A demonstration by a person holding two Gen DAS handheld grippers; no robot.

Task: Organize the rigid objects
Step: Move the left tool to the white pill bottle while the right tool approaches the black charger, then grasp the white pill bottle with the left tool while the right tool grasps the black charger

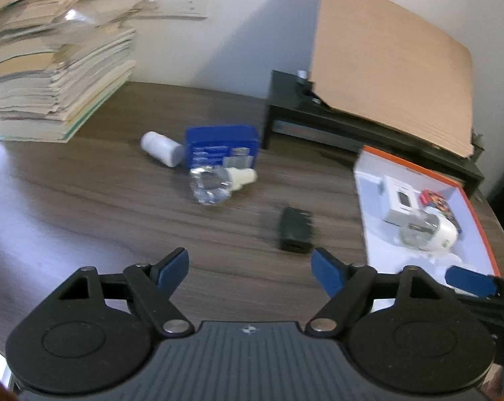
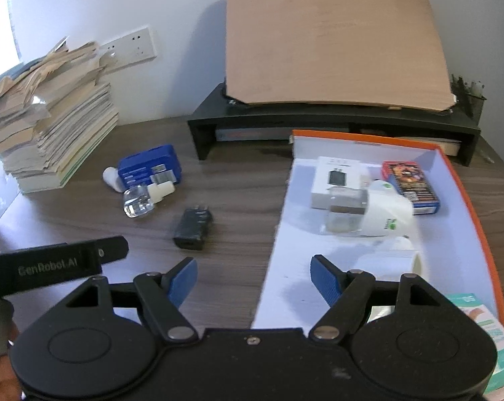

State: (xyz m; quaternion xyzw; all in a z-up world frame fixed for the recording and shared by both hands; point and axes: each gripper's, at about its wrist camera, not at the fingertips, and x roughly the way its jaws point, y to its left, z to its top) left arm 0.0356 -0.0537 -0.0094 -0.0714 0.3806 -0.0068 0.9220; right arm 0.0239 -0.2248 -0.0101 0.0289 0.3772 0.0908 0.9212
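On the dark wood-grain desk (image 2: 238,207), a black charger plug (image 2: 193,229) lies loose, well apart from the orange-rimmed white box (image 2: 466,200) to its right. Farther back on the desk, a blue case (image 2: 150,165) sits with a white pill bottle (image 1: 161,148) just beside it on the left, and a clear bottle with a white cap (image 2: 141,200) lies on its side against the case's front. Inside the box rest a white carton (image 2: 335,182), a colourful card pack (image 2: 410,182), a white tube with a clear cap (image 2: 369,214) and a roll of white tape (image 2: 390,260).

The left gripper (image 1: 250,267) hovers over bare desk, its blue fingers (image 1: 175,265) spread wide and empty, the charger plug just ahead of them. The right gripper (image 2: 253,275) hangs over the box's near left edge, fingers likewise spread with nothing between them.

Behind stand a black monitor riser (image 2: 319,120) bearing a tilted wooden board (image 2: 332,43), and a stack of papers (image 2: 51,127) at the left.
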